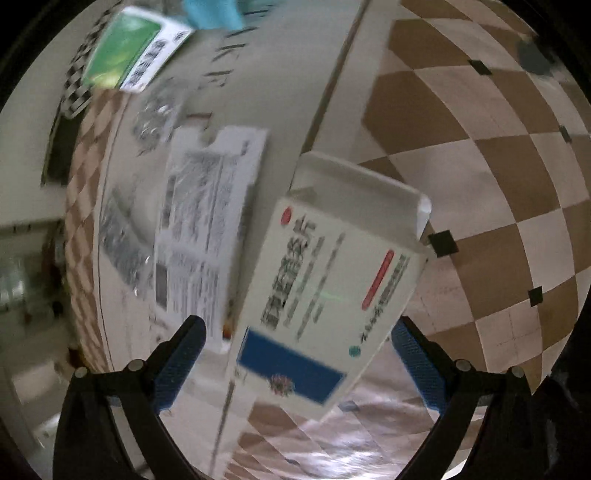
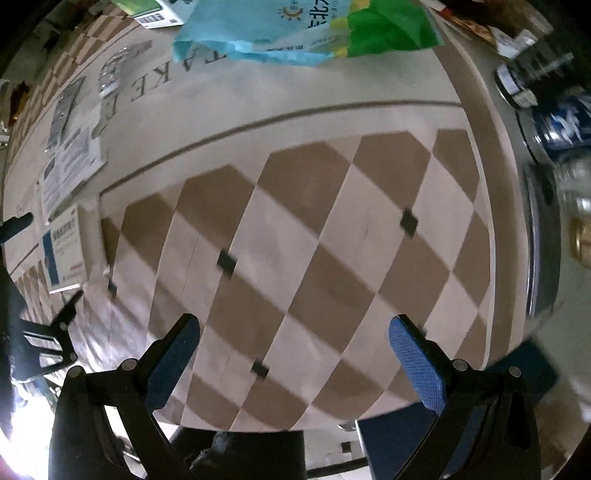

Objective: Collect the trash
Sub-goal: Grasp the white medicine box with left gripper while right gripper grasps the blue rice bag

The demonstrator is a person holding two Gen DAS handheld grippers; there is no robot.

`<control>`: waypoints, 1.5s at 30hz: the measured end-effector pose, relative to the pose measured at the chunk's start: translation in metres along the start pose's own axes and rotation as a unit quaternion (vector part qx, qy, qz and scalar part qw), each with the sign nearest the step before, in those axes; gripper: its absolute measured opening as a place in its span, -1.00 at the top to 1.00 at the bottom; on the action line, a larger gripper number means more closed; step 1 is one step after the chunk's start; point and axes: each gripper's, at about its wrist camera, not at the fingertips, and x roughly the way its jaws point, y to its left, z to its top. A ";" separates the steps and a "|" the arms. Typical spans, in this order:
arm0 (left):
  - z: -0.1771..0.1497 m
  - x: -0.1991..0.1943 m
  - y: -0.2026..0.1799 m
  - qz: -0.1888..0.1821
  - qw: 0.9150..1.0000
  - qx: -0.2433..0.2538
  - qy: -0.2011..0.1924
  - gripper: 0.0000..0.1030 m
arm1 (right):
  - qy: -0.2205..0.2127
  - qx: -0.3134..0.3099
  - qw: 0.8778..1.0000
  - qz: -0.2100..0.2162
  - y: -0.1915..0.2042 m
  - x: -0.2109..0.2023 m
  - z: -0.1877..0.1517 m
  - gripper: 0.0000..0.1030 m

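Note:
An open white medicine box [image 1: 325, 280] with a blue panel and red mark lies on the checkered tablecloth [image 1: 480, 155], between the spread fingers of my left gripper [image 1: 295, 347], which is open around it. A printed leaflet [image 1: 207, 229] and foil blister packs [image 1: 159, 110] lie beyond it. A green and white box [image 1: 129, 48] sits farther off. My right gripper [image 2: 295, 343] is open and empty over the checkered cloth [image 2: 314, 240]. The medicine box [image 2: 64, 251] and leaflet [image 2: 70, 166] show at its left edge. A blue and green plastic bag [image 2: 295, 26] lies at the far side.
Jars and cans [image 2: 561, 122] stand along the table's right edge in the right wrist view. The left gripper's body [image 2: 40, 332] shows at the lower left there. A blue chair seat [image 2: 424, 435] sits below the table edge.

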 end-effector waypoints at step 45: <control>-0.049 0.001 0.046 -0.124 0.808 -0.575 0.040 -0.49 | 0.073 -0.142 0.987 0.000 0.024 -0.002 0.234 -0.89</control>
